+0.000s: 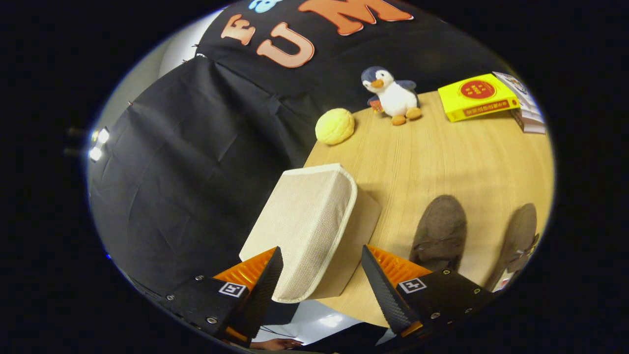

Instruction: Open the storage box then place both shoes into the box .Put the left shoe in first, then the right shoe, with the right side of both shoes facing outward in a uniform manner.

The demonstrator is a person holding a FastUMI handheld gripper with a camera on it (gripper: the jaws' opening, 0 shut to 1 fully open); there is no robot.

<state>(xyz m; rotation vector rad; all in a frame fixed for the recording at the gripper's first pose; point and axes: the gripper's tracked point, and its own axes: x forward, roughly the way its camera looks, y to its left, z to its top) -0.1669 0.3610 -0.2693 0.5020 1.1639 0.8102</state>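
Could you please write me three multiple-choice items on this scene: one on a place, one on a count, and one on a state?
1. Where does the storage box sit?
A. between the fingers of the hand-held gripper, just ahead of them
B. beyond the toy penguin
C. on the yellow book

2. How many shoes lie on the table?
A. one
B. two
C. four

3. What state is the hand-held gripper in?
A. shut on a shoe
B. shut on the box
C. open

Answers:
1 A: the box's near edge lies in the gap between the fingers.
2 B: one brown shoe and a second shoe lie side by side, beyond the right finger.
3 C: the fingers stand wide apart, with gaps on either side of the box.
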